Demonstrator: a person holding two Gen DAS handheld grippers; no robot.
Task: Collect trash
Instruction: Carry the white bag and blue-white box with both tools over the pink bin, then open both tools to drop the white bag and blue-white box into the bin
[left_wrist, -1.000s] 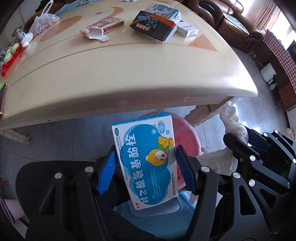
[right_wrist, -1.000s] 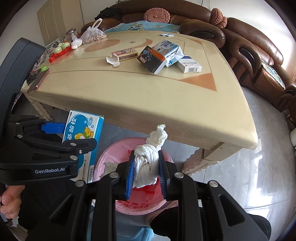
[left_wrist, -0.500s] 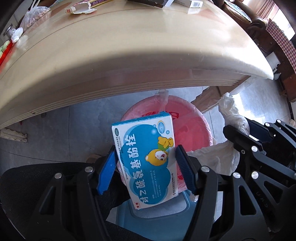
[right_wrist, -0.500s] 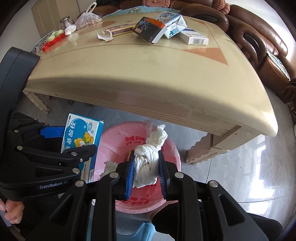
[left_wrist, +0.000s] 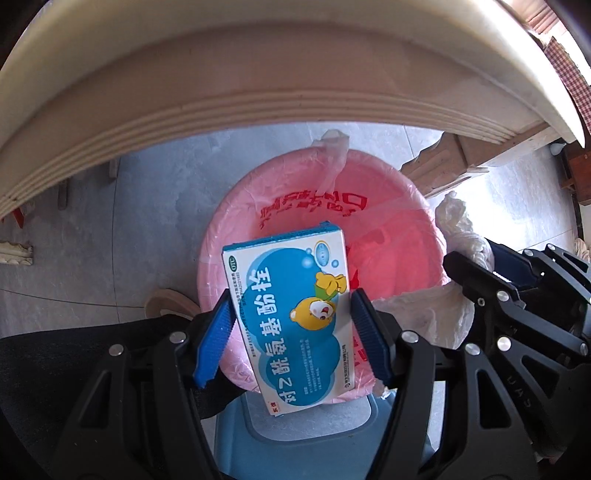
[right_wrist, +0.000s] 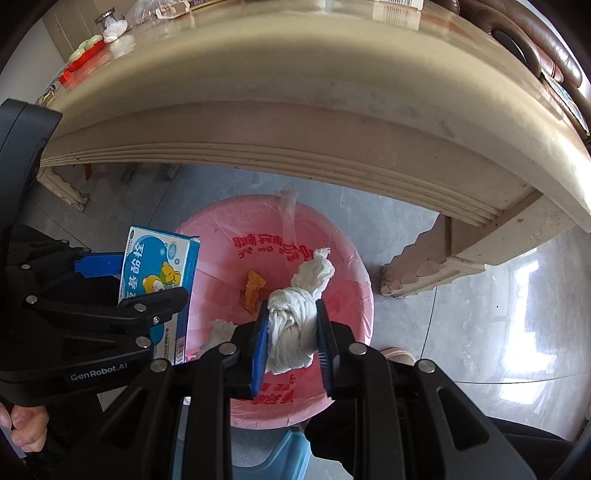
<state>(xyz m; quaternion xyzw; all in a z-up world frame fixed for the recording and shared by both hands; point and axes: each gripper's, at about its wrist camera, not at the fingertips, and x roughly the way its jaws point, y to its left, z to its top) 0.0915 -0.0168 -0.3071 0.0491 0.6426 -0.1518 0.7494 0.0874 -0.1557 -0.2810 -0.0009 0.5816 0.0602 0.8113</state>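
My left gripper is shut on a blue and white medicine box with a cartoon bear, held over the near left rim of a pink-lined trash bin. The box also shows in the right wrist view. My right gripper is shut on a crumpled white tissue, held above the bin. The tissue and right gripper show at the right of the left wrist view. An orange wrapper and white paper lie inside the bin.
The beige table edge overhangs just beyond the bin, with a carved leg at right. A blue stool stands below the bin. Grey tiled floor surrounds it. Brown sofa at far right.
Both grippers have dropped below the table top and moved forward over the bin. Each keeps hold of its item.
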